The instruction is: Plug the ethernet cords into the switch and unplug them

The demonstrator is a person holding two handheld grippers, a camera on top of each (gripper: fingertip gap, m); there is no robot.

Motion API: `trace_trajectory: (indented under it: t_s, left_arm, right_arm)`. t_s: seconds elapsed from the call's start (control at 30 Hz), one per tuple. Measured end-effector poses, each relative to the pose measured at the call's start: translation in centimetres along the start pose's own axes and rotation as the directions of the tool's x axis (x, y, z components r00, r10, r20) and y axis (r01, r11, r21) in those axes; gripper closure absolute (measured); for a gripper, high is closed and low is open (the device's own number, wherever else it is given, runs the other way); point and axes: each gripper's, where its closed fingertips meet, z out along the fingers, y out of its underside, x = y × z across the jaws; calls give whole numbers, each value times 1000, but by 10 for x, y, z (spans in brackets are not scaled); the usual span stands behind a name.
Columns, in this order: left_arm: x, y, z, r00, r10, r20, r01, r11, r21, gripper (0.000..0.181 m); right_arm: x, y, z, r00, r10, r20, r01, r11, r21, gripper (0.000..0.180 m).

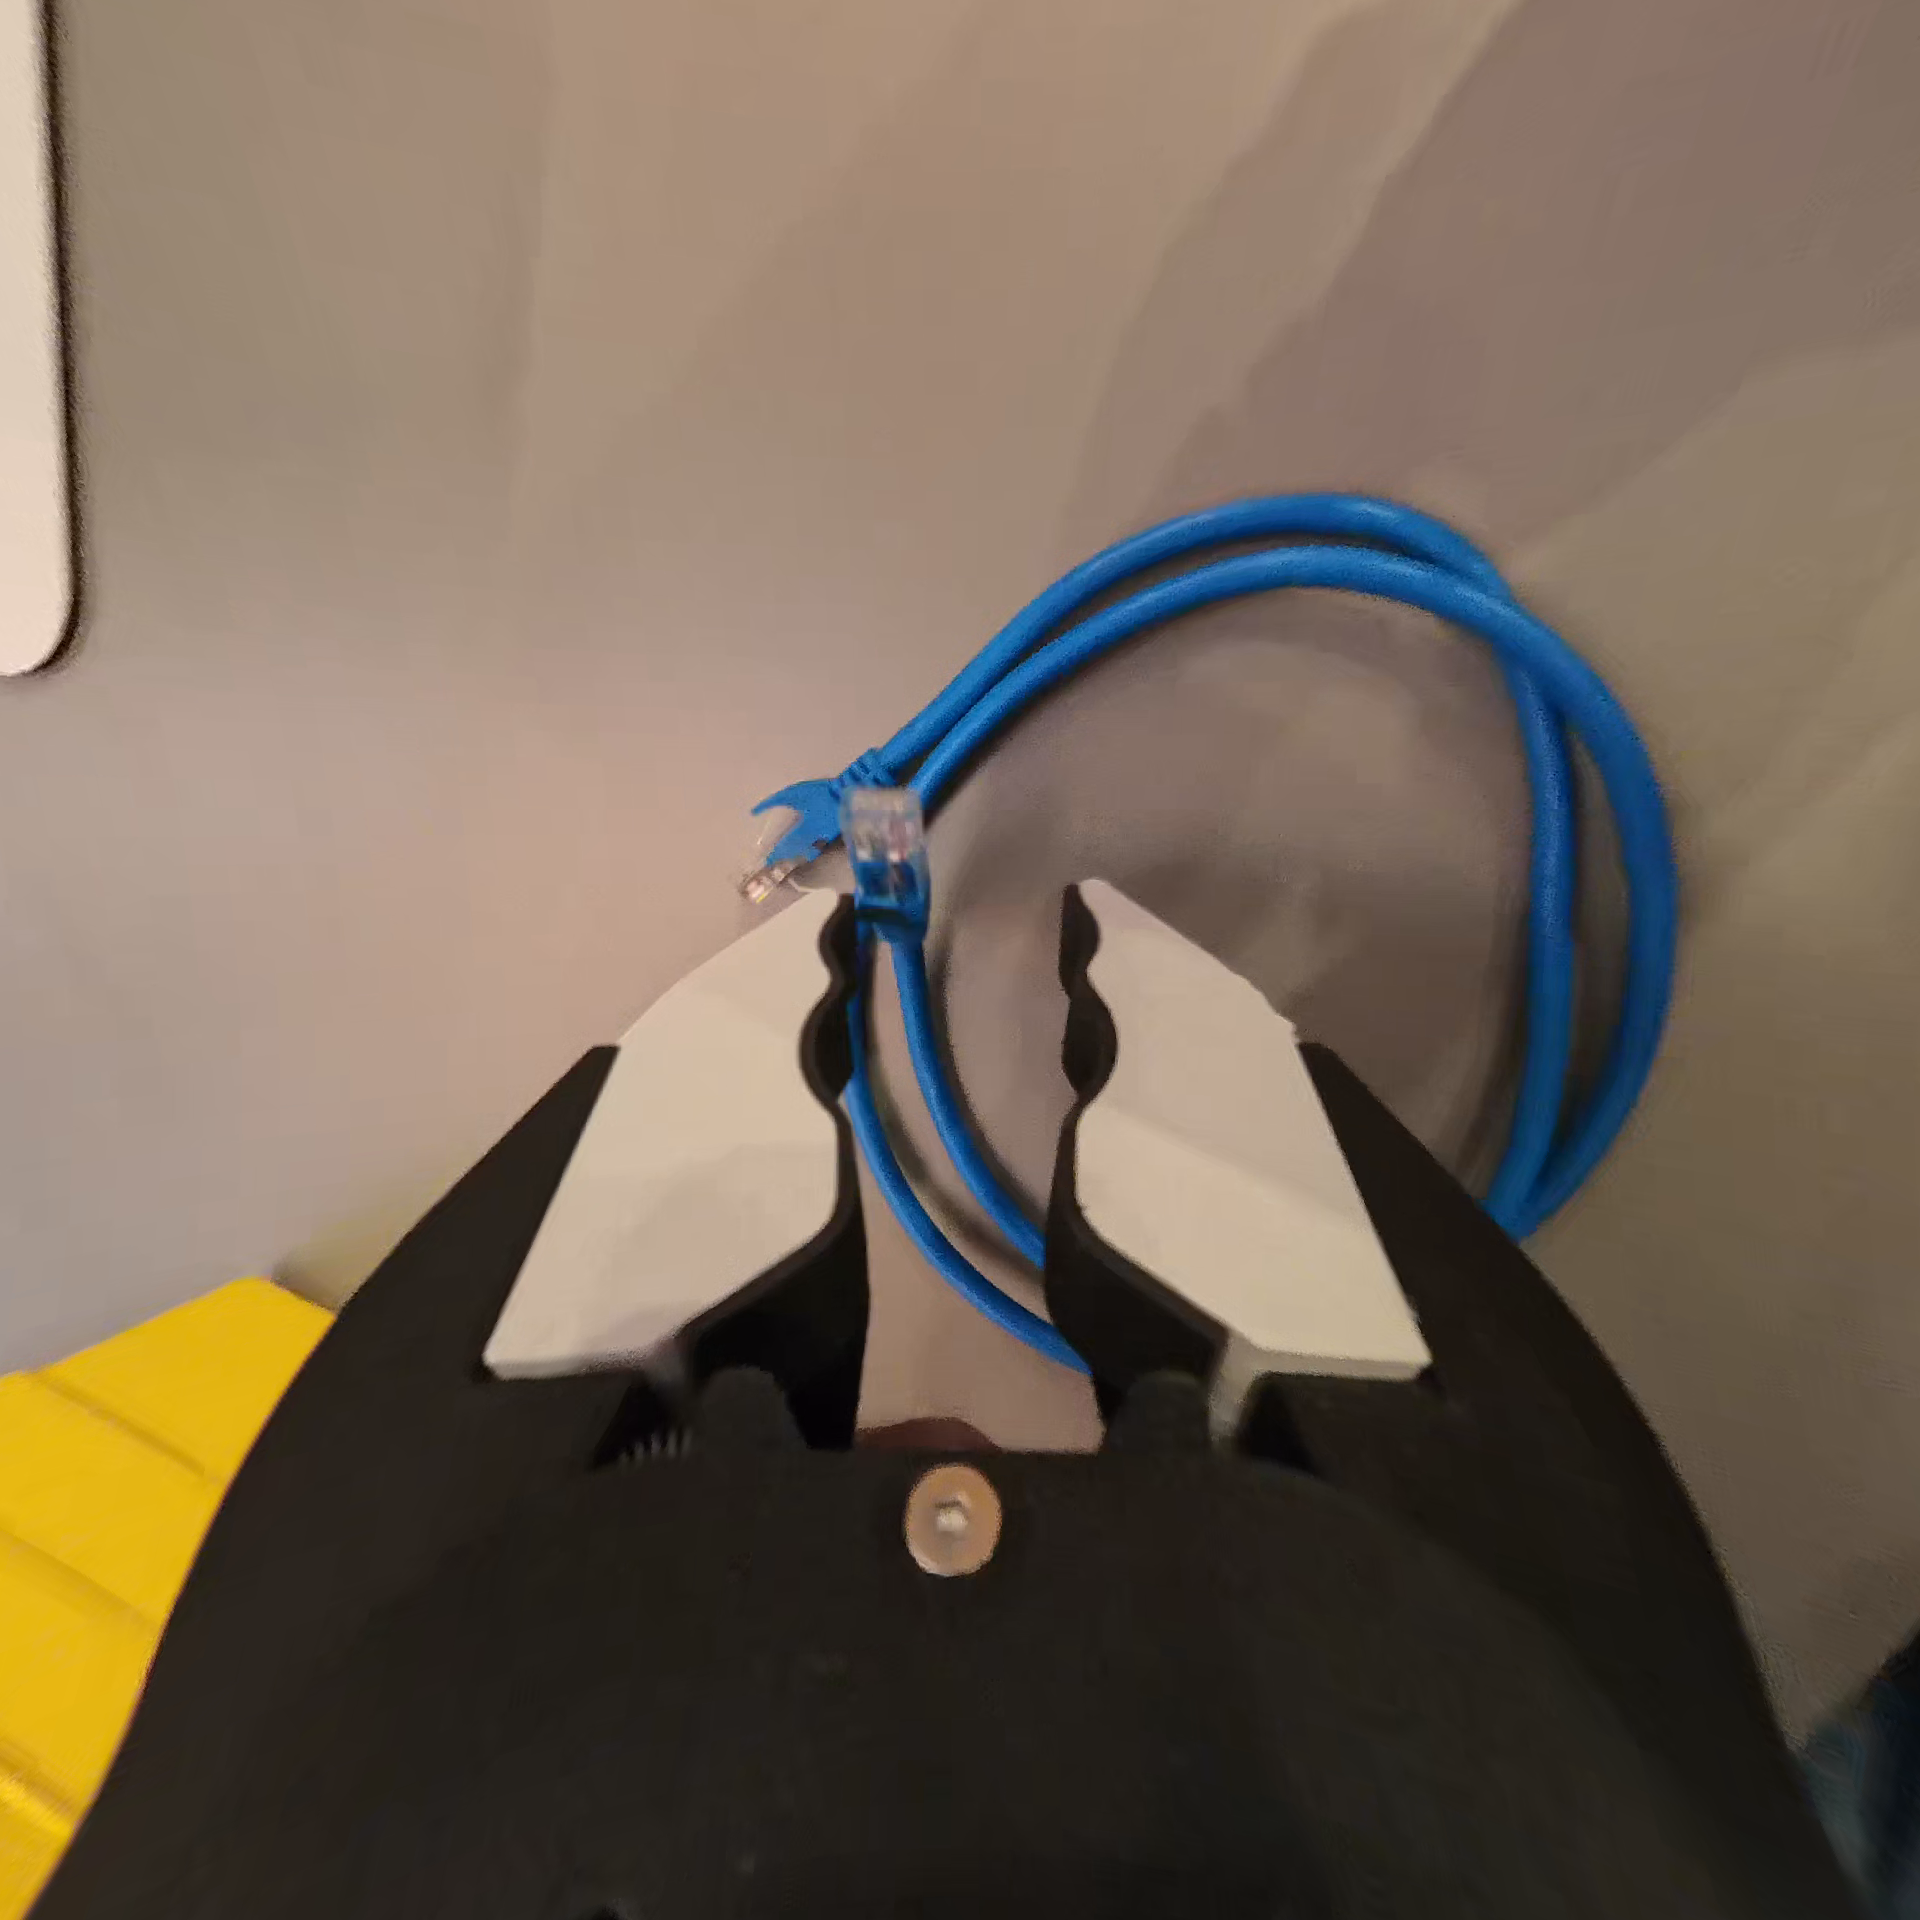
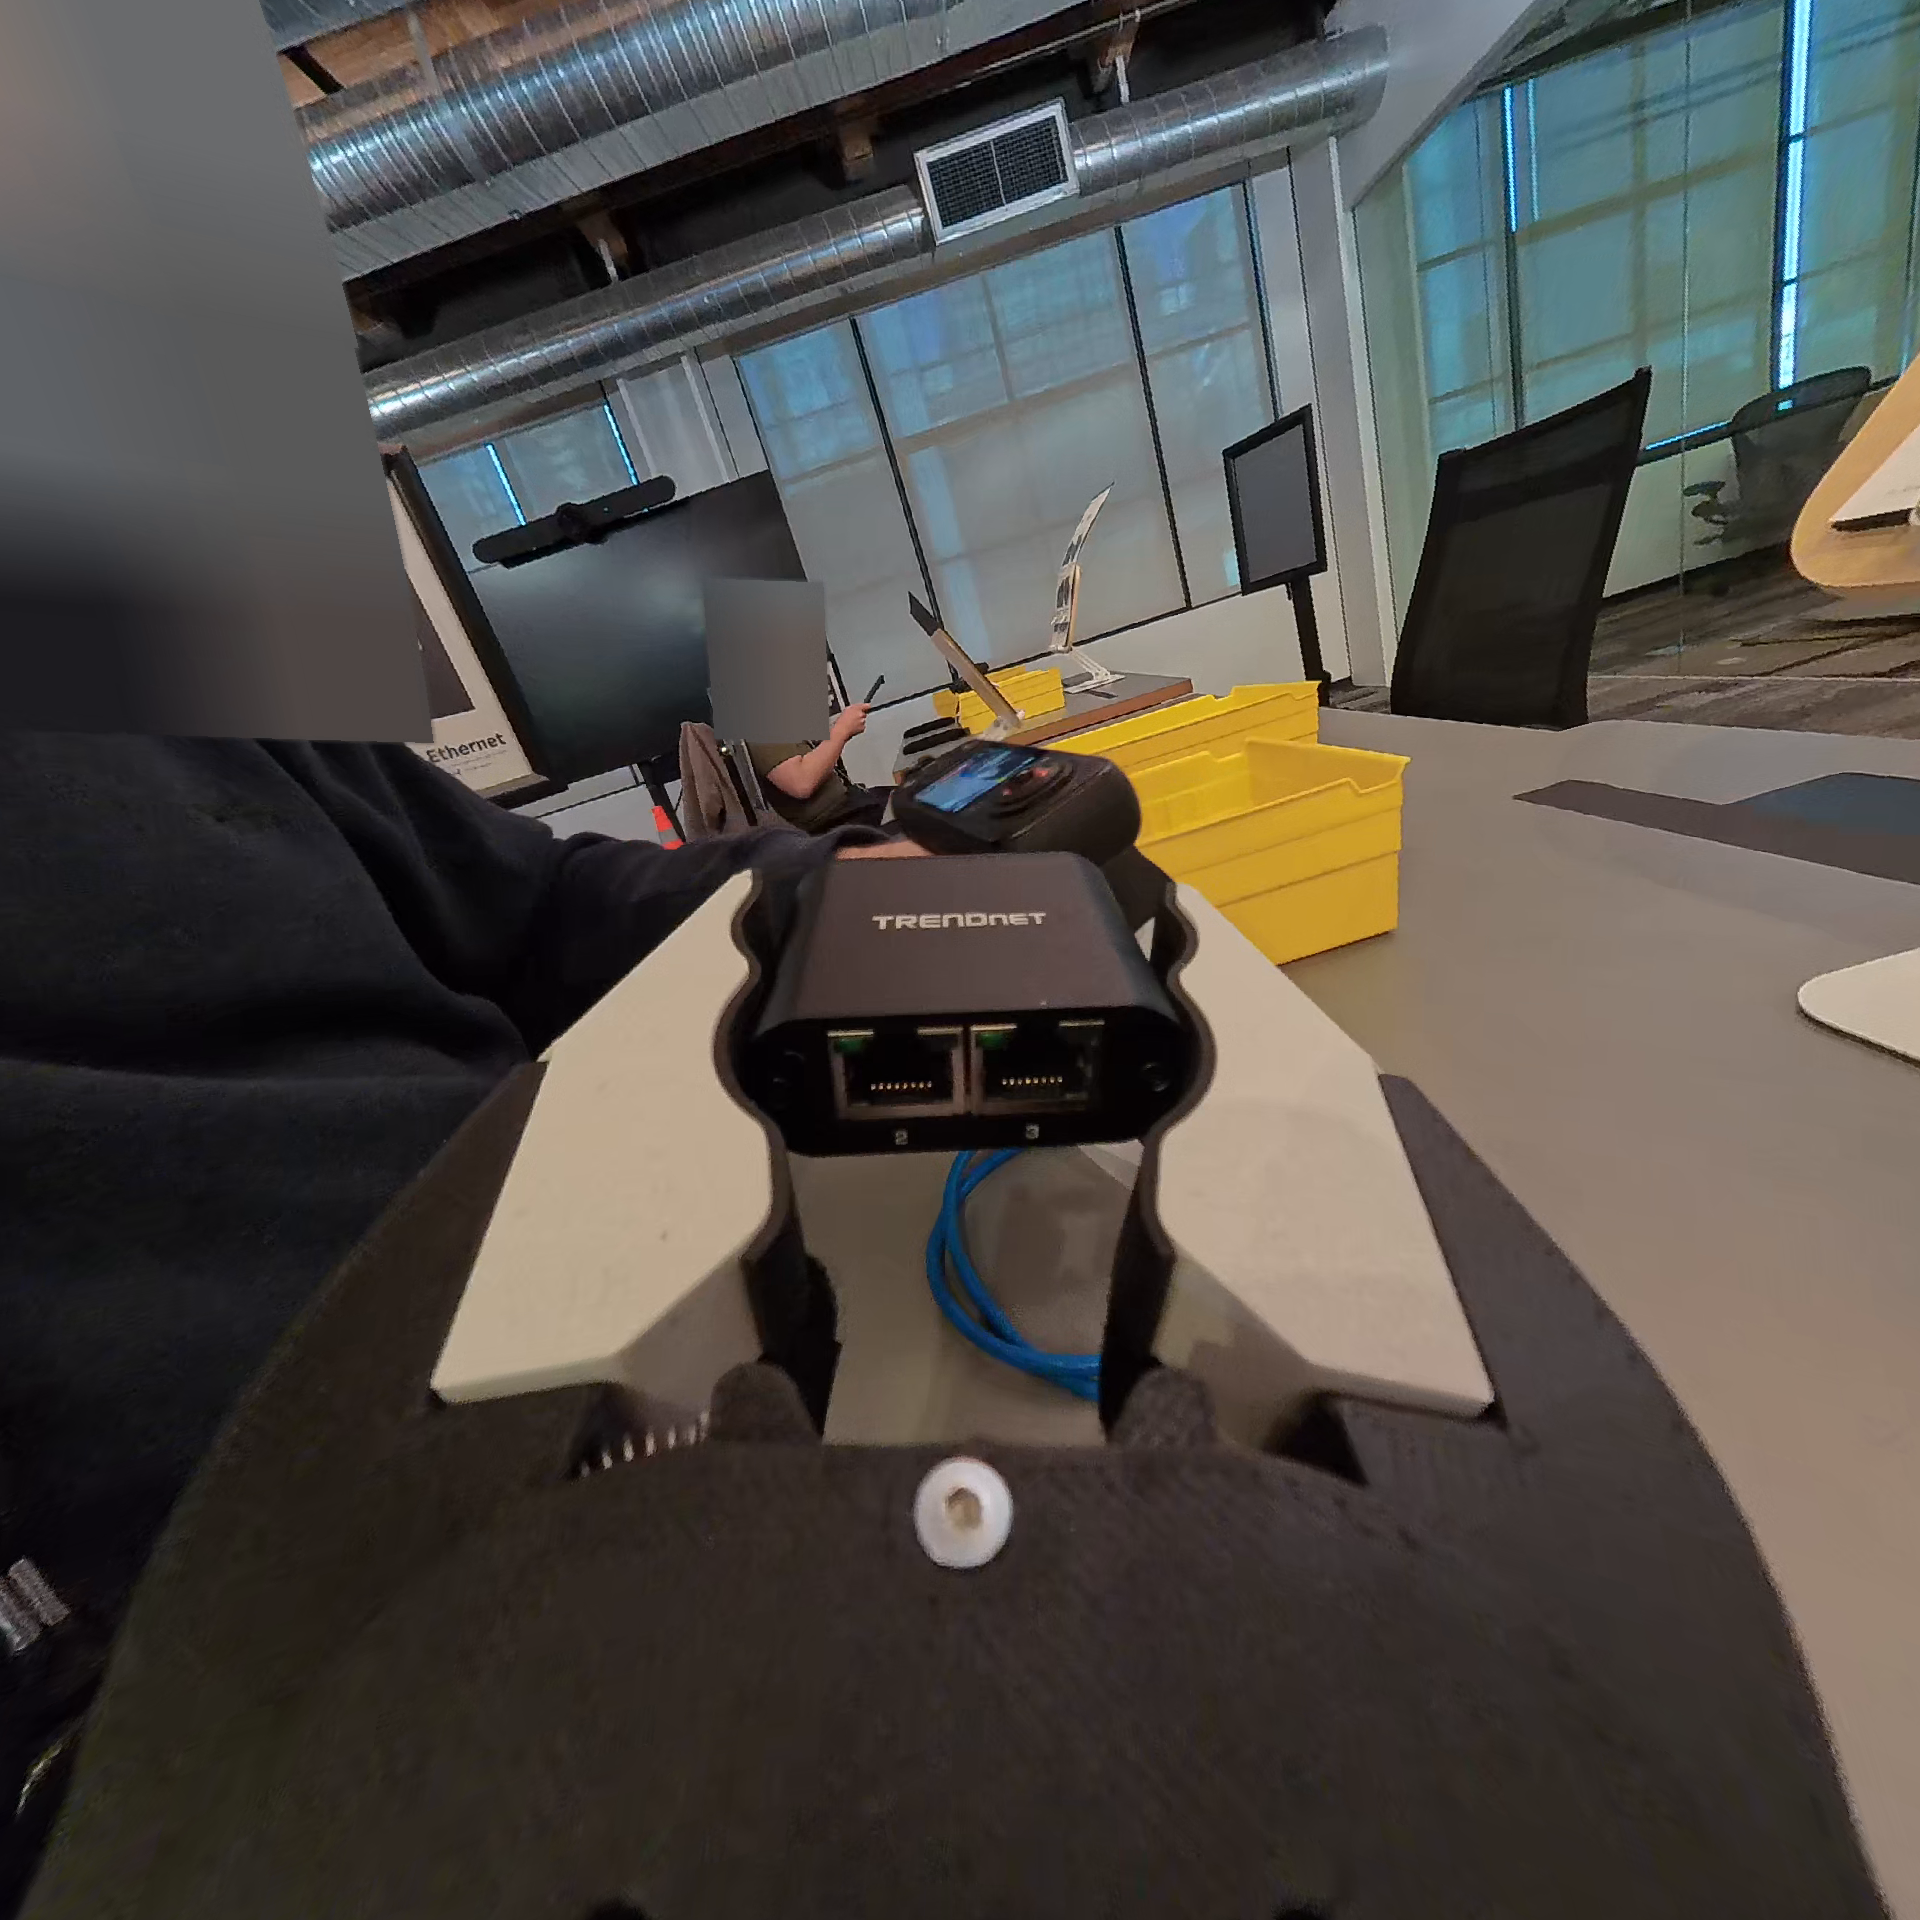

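My right gripper (image 2: 961, 914) is shut on a small black switch (image 2: 961, 997), held above the grey table with its two empty ports facing the camera. A coiled blue ethernet cord (image 1: 1558, 831) lies on the table; part of it shows below the switch in the right wrist view (image 2: 966, 1278). My left gripper (image 1: 951, 904) is open over the cord. One strand runs between its fingers, close to the left finger (image 1: 831, 997). One clear plug (image 1: 883, 847) stands just beyond that fingertip, and the second plug (image 1: 769, 868) lies to its left. Neither plug is gripped.
Yellow bins stand on the table (image 2: 1278, 831), one at the lower left of the left wrist view (image 1: 125, 1455). A white flat object (image 1: 21, 416) lies at the table's left. A dark sleeve (image 2: 260, 935) fills the left. A black device with a small screen (image 2: 1008, 790) sits behind the switch.
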Motion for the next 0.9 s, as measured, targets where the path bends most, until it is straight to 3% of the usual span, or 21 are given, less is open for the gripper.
trace_trajectory:
  t_s: [0.03, 0.17, 0.23, 0.47, 0.57, 0.77, 0.9]
  left_arm:
    - [0, 1, 1, 999, -20, 25, 20, 1000, 11, 136]
    - [-15, 13, 5, 970, -72, 230, 66, 997, 34, 136]
    - [-12, 8, 5, 968, -116, 222, 96, 990, 99, 143]
    - [-25, 2, 14, 900, -48, 433, -5, 993, 119, 156]
    - [-27, 4, 19, 892, -81, 445, 17, 989, 146, 170]
    - [-36, 1, 11, 844, -43, 535, -51, 986, 161, 170]
    - [-40, 0, -4, 843, 30, 538, -92, 992, 89, 170]
  right_arm:
    - [0, 1, 1, 1000, 0, 1, 0, 1000, 0, 108]
    - [-1, 2, 2, 1000, 0, 4, 0, 1000, 5, 108]
    - [-2, 2, 1, 1000, -3, 4, 3, 1000, 1, 108]
    - [-3, 0, -1, 1000, -7, 2, 7, 1000, 20, 108]
    - [-4, -1, -3, 1000, -9, 0, 9, 1000, 27, 108]
    - [-2, 0, -5, 1000, -10, -7, 10, 999, 31, 108]
    - [2, 4, -4, 999, -23, -33, 23, 1000, 10, 108]
